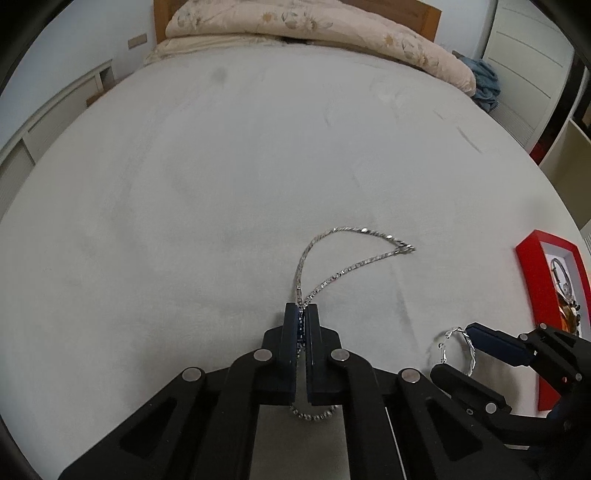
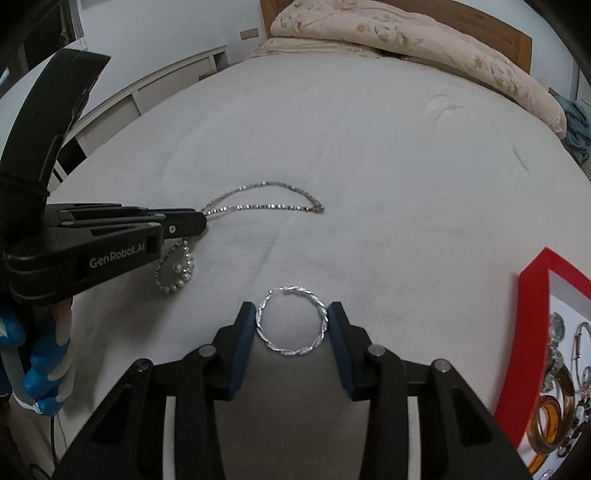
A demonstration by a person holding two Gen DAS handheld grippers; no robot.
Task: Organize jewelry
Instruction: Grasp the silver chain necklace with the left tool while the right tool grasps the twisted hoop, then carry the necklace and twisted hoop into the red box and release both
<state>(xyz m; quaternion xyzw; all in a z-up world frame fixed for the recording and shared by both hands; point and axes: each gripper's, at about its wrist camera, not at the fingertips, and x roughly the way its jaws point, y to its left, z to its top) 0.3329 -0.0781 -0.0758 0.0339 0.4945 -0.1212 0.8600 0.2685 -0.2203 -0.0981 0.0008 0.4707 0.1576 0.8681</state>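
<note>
A silver chain necklace [image 1: 343,254] lies on the grey bed sheet, and its loop also shows in the right wrist view [image 2: 258,201]. My left gripper [image 1: 303,314] is shut on the chain, and a teardrop pendant [image 2: 176,271] hangs below its fingers. My right gripper [image 2: 291,317] is shut on a twisted silver hoop earring [image 2: 291,321], pinching it at both sides. From the left wrist view the hoop [image 1: 458,349] sits low on the right between the right gripper's fingers [image 1: 495,341].
A red jewelry box [image 2: 532,332] with bangles and other pieces sits at the right edge, also visible in the left wrist view [image 1: 543,277]. A folded floral quilt [image 1: 314,26] lies at the head of the bed. White cabinets [image 2: 155,96] stand at the left.
</note>
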